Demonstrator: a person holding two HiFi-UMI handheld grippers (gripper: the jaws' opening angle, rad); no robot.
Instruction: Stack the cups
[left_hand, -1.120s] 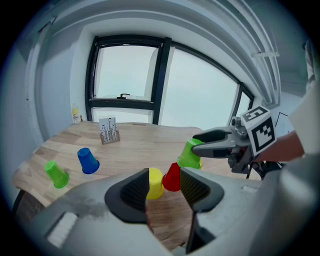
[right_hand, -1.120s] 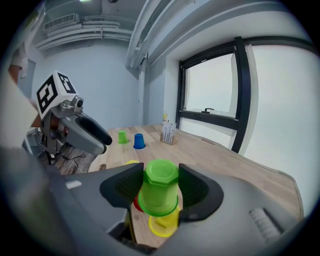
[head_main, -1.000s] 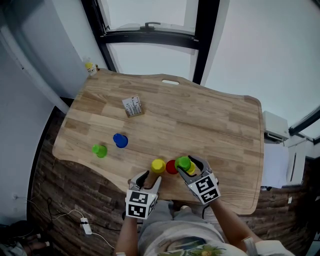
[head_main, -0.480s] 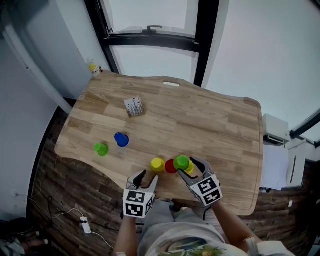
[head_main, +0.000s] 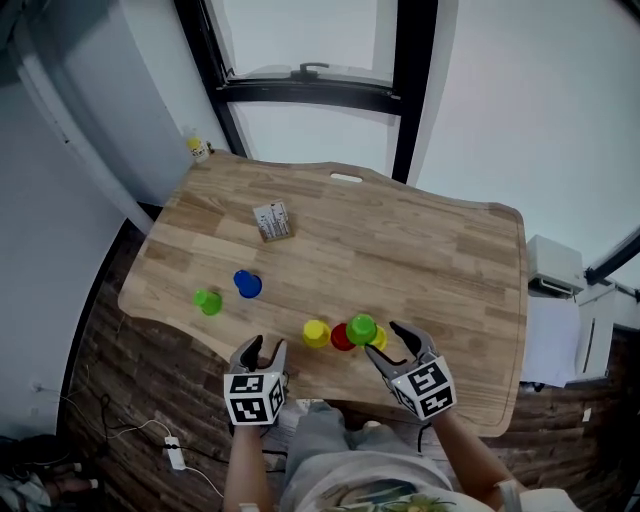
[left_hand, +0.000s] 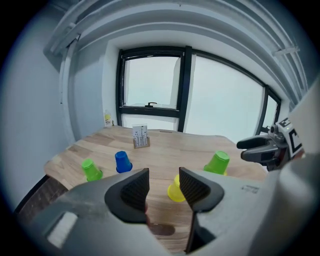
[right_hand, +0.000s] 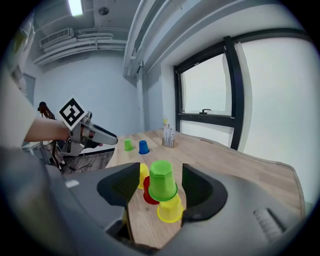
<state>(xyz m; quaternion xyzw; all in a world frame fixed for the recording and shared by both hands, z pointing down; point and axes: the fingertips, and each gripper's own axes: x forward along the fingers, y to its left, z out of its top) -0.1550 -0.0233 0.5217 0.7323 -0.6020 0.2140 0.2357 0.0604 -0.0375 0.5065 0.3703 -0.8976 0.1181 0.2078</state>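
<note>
A green cup (head_main: 362, 328) sits upside down on a yellow cup (head_main: 379, 341) near the table's front edge. Beside them stand a red cup (head_main: 342, 337) and another yellow cup (head_main: 316, 333), all inverted. Farther left are a blue cup (head_main: 247, 284) and a second green cup (head_main: 208, 300). My right gripper (head_main: 392, 345) is open just behind the stack, apart from it. In the right gripper view the green cup (right_hand: 162, 181) and the yellow one under it (right_hand: 170, 210) show past the jaws. My left gripper (head_main: 262, 347) is open and empty at the table's front edge.
A small card holder (head_main: 272, 220) stands mid-table toward the back, and a little yellow bottle (head_main: 198, 150) sits at the far left corner. The wooden table (head_main: 430, 260) has a curved front edge. Cables lie on the floor at the left.
My right gripper has drawn back from the green cup, which stays on the yellow one. The left gripper has moved back and left, toward the table's front edge.
</note>
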